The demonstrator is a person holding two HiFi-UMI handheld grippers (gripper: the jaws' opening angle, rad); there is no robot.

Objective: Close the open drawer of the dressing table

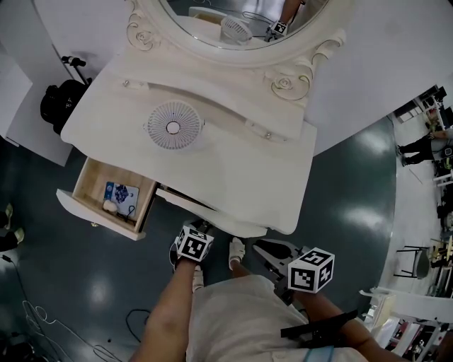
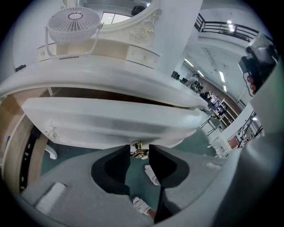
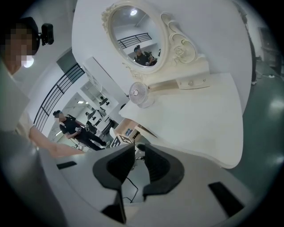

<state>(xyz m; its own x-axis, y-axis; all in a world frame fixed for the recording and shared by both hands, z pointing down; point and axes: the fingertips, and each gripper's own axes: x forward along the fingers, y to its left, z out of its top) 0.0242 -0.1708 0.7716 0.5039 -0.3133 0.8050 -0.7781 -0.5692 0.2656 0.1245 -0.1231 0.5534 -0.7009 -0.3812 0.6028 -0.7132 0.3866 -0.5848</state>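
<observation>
The white dressing table has its left drawer pulled far out, with a blue packet and small items inside. The middle drawer stands out a little; its white front fills the left gripper view. My left gripper is at that front from below, and the brass knob fills the gap between its tips. Its marker cube shows under the table edge. My right gripper hangs off the table's front right, jaws a little apart with nothing between them.
A small white fan stands on the tabletop below the oval mirror. The person's white shoes are right at the table's front. Cables lie on the dark floor at left. Other people stand far off.
</observation>
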